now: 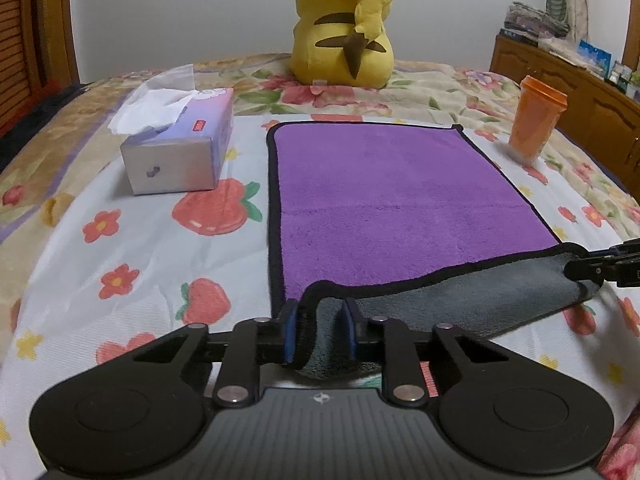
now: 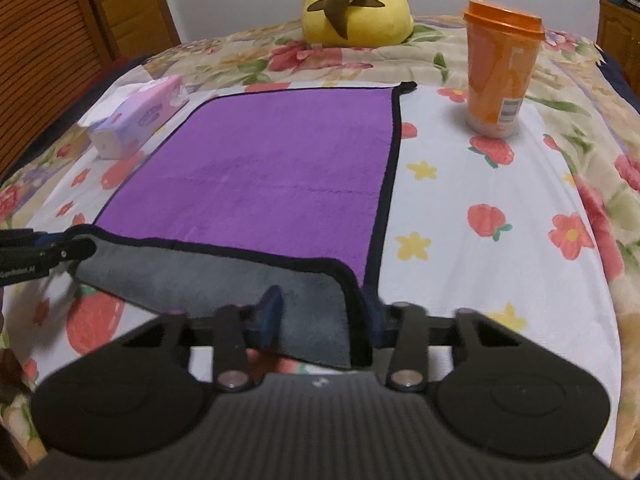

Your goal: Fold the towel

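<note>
A purple towel (image 1: 392,196) with a black hem and a grey underside lies flat on the bed; it also shows in the right wrist view (image 2: 272,168). Its near edge is lifted and turned over, grey side up. My left gripper (image 1: 320,320) is shut on the towel's near left corner. My right gripper (image 2: 320,308) is shut on the near right corner. Each gripper shows at the edge of the other's view: the right gripper (image 1: 600,268) and the left gripper (image 2: 48,252).
A tissue box (image 1: 180,144) stands left of the towel. An orange cup (image 2: 500,68) stands to the right. A yellow plush toy (image 1: 344,24) sits behind the towel. A wooden cabinet (image 1: 568,80) is at the far right. The bed sheet (image 1: 140,248) has a strawberry print.
</note>
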The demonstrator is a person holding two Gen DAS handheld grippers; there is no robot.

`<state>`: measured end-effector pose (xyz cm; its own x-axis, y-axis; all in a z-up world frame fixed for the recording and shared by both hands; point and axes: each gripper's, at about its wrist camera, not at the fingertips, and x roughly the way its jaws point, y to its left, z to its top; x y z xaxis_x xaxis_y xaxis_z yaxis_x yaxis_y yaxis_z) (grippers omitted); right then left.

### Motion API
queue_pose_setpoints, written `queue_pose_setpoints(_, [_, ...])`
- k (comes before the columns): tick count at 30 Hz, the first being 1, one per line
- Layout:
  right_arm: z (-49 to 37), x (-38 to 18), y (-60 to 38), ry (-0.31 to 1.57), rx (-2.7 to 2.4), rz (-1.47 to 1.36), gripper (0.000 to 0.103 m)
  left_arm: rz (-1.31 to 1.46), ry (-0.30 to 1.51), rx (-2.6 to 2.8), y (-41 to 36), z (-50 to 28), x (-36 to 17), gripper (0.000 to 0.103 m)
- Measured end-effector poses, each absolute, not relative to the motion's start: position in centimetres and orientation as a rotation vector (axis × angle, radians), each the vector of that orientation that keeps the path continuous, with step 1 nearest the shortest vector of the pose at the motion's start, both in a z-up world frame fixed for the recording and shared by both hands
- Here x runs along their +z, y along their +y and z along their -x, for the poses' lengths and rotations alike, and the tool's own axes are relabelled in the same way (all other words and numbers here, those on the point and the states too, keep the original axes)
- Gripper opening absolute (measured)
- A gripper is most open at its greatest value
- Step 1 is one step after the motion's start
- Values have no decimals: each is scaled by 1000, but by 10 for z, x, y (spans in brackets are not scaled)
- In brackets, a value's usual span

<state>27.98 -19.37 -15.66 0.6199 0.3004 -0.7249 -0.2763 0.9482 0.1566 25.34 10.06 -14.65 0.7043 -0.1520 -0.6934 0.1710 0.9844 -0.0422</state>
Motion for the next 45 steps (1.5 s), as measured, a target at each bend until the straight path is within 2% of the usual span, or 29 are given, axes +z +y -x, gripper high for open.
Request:
queue_pose_setpoints(1, [-279,-157,-193,842,332,-21,20,-24,768,-181,101,-253,-146,19])
queue_pose_setpoints(3, [-279,-157,-192,843,326,-9,19,-22,763,-185,101,-253,-145,13])
queue_pose_setpoints(4, [-278,-157,-192,842,324,-8,13,-23,757,-189,101,-253,-144,11])
queue_pose_setpoints(8, [-276,-156,-190,835,324,23,5,-16,740,-194,102,-251,-140,9])
queue_pose_setpoints(29, [-272,-129,-189,680,383,52,4,-53,629,-214,90,-242,-105,8])
queue_pose_setpoints(45, [-312,-110,-190,617,404,94,4,-66,577,-223,84,-289,-93,8])
